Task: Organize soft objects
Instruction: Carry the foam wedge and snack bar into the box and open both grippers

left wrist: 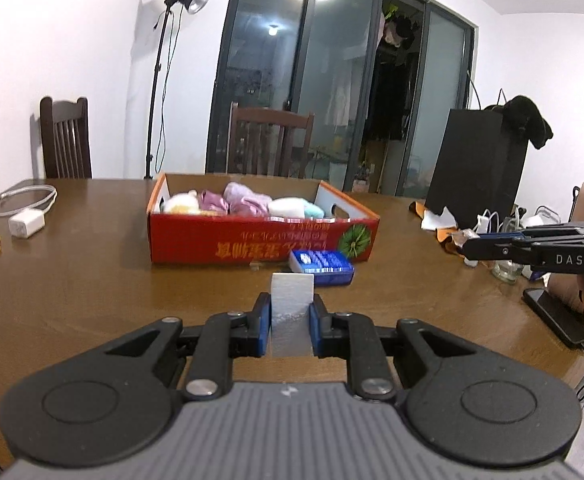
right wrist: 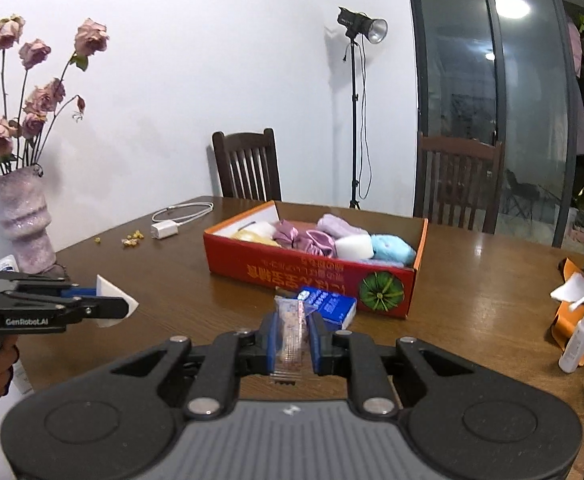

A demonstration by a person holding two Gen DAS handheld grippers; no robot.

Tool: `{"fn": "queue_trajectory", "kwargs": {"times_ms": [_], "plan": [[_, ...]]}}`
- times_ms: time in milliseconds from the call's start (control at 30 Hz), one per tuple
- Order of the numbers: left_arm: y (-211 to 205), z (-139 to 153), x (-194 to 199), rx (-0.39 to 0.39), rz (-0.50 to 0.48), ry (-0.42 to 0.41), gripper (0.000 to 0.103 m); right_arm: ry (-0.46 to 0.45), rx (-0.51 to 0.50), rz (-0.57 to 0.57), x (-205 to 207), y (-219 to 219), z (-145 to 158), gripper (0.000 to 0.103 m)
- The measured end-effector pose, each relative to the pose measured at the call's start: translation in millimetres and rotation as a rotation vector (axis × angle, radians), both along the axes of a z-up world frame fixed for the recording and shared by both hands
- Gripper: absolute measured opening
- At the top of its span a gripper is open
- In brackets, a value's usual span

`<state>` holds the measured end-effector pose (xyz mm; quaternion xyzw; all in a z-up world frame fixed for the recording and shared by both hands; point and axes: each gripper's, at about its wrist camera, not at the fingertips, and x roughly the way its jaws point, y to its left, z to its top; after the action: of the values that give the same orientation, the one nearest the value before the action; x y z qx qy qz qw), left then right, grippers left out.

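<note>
My left gripper [left wrist: 291, 302] is shut on a white sponge block [left wrist: 292, 292], held above the wooden table [left wrist: 91, 300] in front of the red cardboard box [left wrist: 251, 240]. The box holds several soft items: pink and purple cloths [right wrist: 312, 238], a white sponge [right wrist: 354, 246] and a light blue pad [right wrist: 392, 248]. My right gripper [right wrist: 292, 320] is shut on a clear-wrapped pinkish packet [right wrist: 289, 336]. A blue tissue pack [right wrist: 330, 306] lies against the box's near side. Each gripper shows in the other's view: the right gripper [left wrist: 468, 246] and the left gripper [right wrist: 125, 306], which carries the white block [right wrist: 109, 296].
A vase of dried roses [right wrist: 25, 224] stands at the table's left end, with a charger and cable [left wrist: 25, 224] and small crumbs nearby. A spray bottle [right wrist: 578, 336], orange wrapper, phone [left wrist: 552, 316] and black bag [left wrist: 480, 164] crowd the right side. Chairs stand behind.
</note>
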<state>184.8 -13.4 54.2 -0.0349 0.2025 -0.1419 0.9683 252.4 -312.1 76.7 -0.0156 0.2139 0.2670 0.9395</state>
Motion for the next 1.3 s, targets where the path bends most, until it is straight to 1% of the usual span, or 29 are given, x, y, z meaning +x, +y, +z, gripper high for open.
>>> {"fn": "queue_trajectory", "kwargs": {"times_ms": [100,167,267,333,467,567,667,767,833,933,967,1000,1033,1067,1100,1133,1233,1300], "plan": [[1,12,8,0.004,-0.013,-0.025,0.020,0.000,0.008,0.011,7,3,7,0.016],[2,23,23,0.002,-0.025,-0.042,0.020,0.001,0.010,0.022,19,7,12,0.016],[5,41,59,-0.023,-0.047,-0.038,0.020,0.016,0.022,0.042,49,16,22,0.016],[4,50,89,-0.022,-0.058,-0.022,0.020,0.028,0.017,0.051,73,24,28,0.016],[2,60,150,-0.023,-0.069,0.031,0.020,0.070,-0.002,0.063,127,41,36,0.016],[0,61,194,-0.035,-0.091,0.087,0.020,0.109,-0.016,0.068,167,54,36,0.016],[-2,54,235,-0.033,-0.098,0.147,0.020,0.149,-0.023,0.069,205,68,29,0.016],[-7,38,270,-0.024,-0.097,0.217,0.020,0.212,-0.008,0.076,239,81,14,0.016],[-9,26,287,-0.017,-0.102,0.256,0.021,0.253,0.000,0.083,260,90,0,0.016],[-3,9,303,-0.036,-0.079,0.302,0.029,0.302,0.005,0.104,278,104,-21,0.017],[1,5,306,-0.041,-0.068,0.304,0.033,0.318,0.002,0.107,281,108,-27,0.018],[4,3,309,-0.054,-0.065,0.306,0.044,0.324,0.009,0.110,283,110,-33,0.020],[8,0,310,-0.069,-0.062,0.313,0.051,0.328,0.028,0.113,284,109,-37,0.027],[11,-2,311,-0.078,-0.060,0.316,0.051,0.337,0.049,0.123,285,109,-39,0.033],[12,-2,311,-0.078,-0.057,0.313,0.051,0.345,0.074,0.131,287,107,-40,0.046],[14,-2,311,-0.076,-0.047,0.304,0.052,0.344,0.086,0.128,287,105,-40,0.051],[21,3,308,-0.082,-0.013,0.295,0.057,0.316,0.077,0.102,284,101,-33,0.050],[25,10,302,-0.087,-0.004,0.288,0.057,0.294,0.071,0.075,280,95,-24,0.050]]}}
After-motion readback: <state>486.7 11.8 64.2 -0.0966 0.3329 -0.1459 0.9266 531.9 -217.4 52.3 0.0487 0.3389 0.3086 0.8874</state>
